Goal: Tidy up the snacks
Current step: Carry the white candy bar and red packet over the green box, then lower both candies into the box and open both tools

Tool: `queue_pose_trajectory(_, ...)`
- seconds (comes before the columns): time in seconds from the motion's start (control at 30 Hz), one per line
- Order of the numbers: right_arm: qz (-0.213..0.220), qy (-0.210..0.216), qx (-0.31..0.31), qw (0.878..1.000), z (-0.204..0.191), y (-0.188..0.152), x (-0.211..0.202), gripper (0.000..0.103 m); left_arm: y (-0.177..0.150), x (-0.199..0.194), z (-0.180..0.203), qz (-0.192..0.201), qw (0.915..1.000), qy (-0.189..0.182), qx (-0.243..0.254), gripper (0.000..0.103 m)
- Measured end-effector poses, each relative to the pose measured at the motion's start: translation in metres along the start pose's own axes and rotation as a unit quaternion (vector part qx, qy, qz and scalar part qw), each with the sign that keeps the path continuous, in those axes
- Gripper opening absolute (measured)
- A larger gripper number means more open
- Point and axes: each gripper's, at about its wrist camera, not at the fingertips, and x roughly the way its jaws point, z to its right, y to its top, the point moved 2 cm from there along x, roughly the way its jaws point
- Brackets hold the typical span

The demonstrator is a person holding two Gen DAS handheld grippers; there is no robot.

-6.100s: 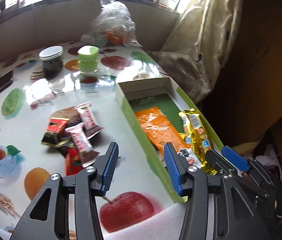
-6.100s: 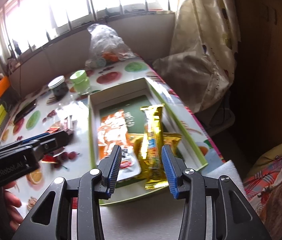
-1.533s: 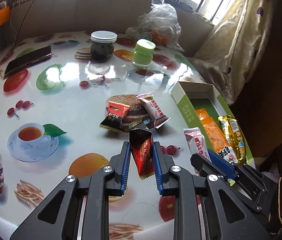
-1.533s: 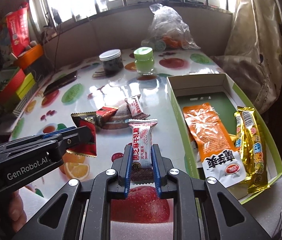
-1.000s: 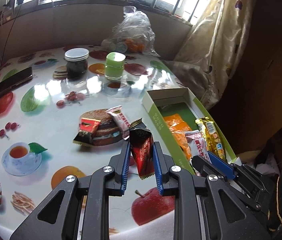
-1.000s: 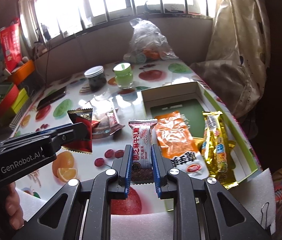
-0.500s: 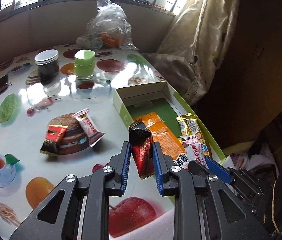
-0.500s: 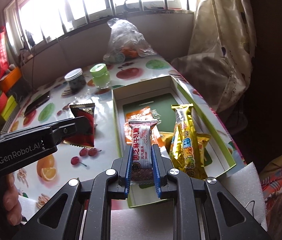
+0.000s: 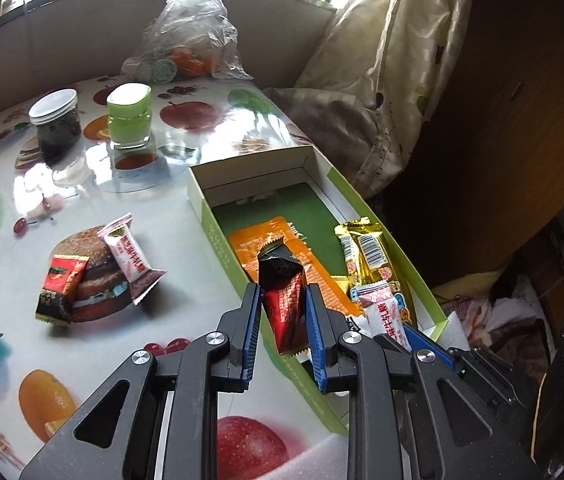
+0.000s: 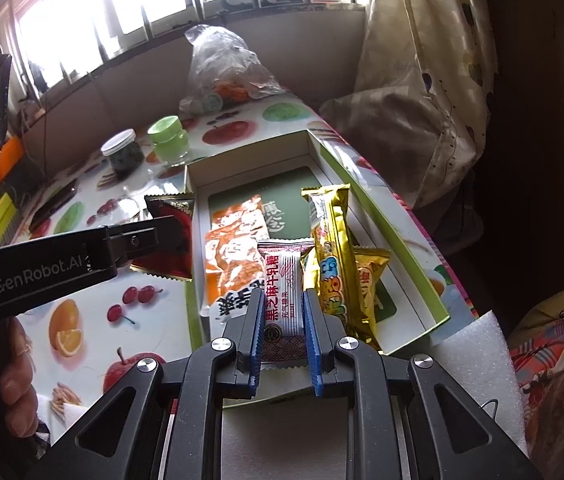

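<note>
My left gripper [image 9: 282, 300] is shut on a dark red snack packet [image 9: 285, 300] and holds it above the left wall of the green box [image 9: 218, 240]. My right gripper [image 10: 282, 304] is shut on a white and pink candy packet [image 10: 283, 288], above the near end of the box [image 10: 433, 292]. In the box lie an orange packet [image 10: 234, 248] and gold wrapped bars [image 10: 331, 240]. A white candy packet [image 9: 128, 256] and a red and black packet [image 9: 60, 284] lie on the table to the left.
A dark jar with a white lid [image 9: 54, 124], a green jar [image 9: 129, 120] and a clear plastic bag [image 9: 190, 36] stand at the back of the fruit-print table. A curtain [image 9: 381, 60] hangs to the right. White foam [image 10: 477, 344] pads the near table edge.
Both grippers have moved right and nearer to the box, each carrying its packet; the packets now hang over the box instead of the table.
</note>
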Motion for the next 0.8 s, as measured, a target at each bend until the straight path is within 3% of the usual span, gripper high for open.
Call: queue_pose_trajectory(0.8, -0.005, -0.022, 0.023, 0.999, 0.030, -0.001, 0.014, 0.018, 0.001, 0.037, 0.010, -0.040, 0.9992, 0.005, 0.008, 0.023)
